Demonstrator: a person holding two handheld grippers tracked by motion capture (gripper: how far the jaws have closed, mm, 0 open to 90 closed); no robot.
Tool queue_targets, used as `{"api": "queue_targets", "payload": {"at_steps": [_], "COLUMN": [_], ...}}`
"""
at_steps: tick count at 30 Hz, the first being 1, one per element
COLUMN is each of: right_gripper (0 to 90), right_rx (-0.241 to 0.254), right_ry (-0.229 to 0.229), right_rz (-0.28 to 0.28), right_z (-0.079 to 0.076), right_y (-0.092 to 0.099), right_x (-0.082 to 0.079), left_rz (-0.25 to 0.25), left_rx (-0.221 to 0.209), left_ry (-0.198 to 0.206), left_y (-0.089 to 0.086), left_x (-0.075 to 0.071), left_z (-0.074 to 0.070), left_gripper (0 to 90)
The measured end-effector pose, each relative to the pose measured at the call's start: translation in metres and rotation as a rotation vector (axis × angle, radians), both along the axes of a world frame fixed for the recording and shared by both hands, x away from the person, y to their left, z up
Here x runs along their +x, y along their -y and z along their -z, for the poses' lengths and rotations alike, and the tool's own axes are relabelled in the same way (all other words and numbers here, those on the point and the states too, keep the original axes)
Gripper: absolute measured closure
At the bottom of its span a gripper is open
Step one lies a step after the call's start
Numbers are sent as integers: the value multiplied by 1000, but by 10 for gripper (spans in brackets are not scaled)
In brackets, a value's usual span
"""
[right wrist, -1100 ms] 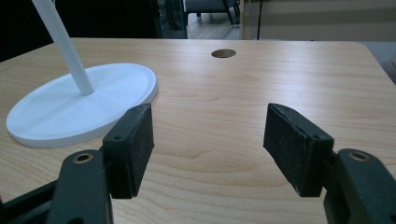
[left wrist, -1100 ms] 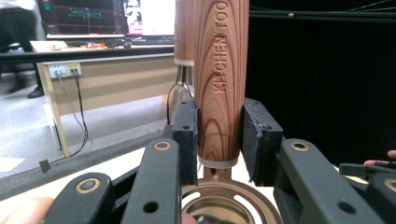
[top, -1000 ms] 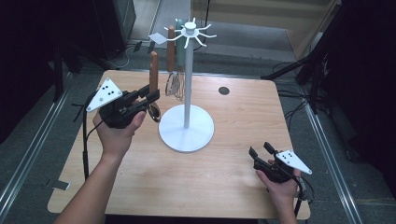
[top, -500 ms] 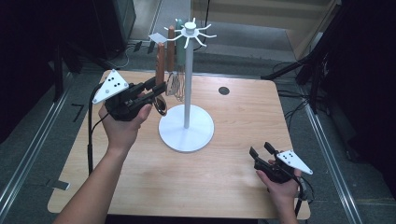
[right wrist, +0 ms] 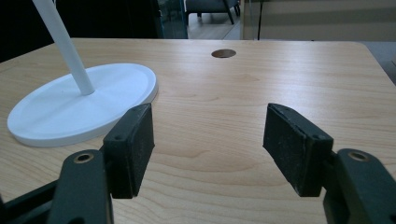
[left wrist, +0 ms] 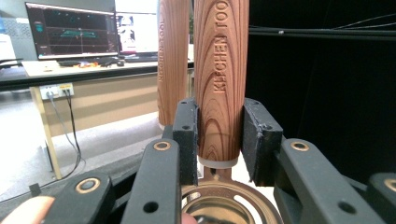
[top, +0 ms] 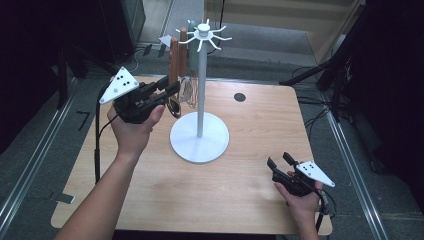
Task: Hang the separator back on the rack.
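Dark surroundings frame a pale wooden worktop (top: 210,200) with a round cable hole (top: 240,97) near its far edge. On it stands a white utensil stand (top: 200,135), a round base with a slim pole topped by radiating hooks. From the hooks on its left side hang wooden-handled kitchen tools, among them a wire whisk (top: 189,92) close to the pole.

To the left of the pole, the left gripper (top: 167,92) is raised above the worktop and clamped on the lower end of a wooden handle (left wrist: 219,79) that stands upright; in the left gripper view both pads press the handle's sides, and "KITCHEN TOOL" runs up the wood. Below the jaws, the tool's brassy metal part (left wrist: 219,205) shows just under the handle's pale collar. A second wooden handle (left wrist: 173,60) hangs just behind it.

Well apart, near the worktop's front right corner, the right gripper (top: 279,161) rests low, jaws spread with nothing between them, pointing toward the stand's base.
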State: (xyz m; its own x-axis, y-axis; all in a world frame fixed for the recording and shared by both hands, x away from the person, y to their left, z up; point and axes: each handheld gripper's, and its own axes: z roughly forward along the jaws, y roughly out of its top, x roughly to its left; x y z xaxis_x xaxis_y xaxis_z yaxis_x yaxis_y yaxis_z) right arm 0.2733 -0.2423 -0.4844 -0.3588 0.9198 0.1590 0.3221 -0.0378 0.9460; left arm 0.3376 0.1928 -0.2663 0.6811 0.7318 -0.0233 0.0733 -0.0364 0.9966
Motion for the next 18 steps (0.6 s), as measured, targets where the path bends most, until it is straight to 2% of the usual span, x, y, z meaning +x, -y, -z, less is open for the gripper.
{"api": "queue_targets", "payload": {"at_steps": [5,18], "right_gripper": [346,347], "right_rx": [3,3], "right_ry": [1,1], "right_rz": [1,-1], "right_z": [0,0], "right_y": [0,1], "right_x": [0,0], "left_rz": [2,14], "left_rx": [6,7], "left_ry": [-1,-31], "left_y": [4,9], "left_x": [1,9], "left_z": [0,2], "left_gripper": [704,703]}}
